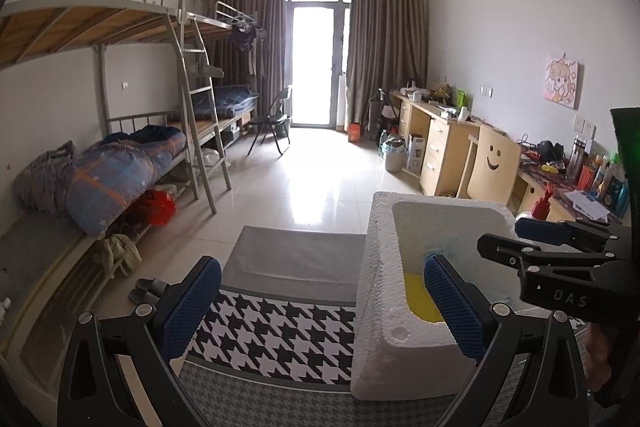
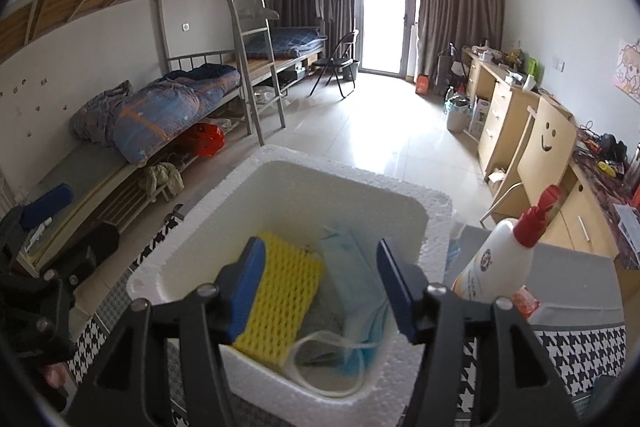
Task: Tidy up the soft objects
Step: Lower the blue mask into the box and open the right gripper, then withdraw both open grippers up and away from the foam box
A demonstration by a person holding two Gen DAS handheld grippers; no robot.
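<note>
Dorm-room table before you holds a foam box, your right gripper poised empty, jaws apart, directly above the yellow sponge and blue mask lying inside.

Walls: white, with a cartoon picture on the right.
Floor: pale glossy tiles reflecting daylight.
Left side: metal bunk beds with a ladder.
Far end: bright glass door between brown curtains.
Right side: cluttered wooden desks, smiley-backed chair.

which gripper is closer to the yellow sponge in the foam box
Right. The right gripper hangs open directly over the yellow sponge; the left gripper straddles the box's near wall.
</note>
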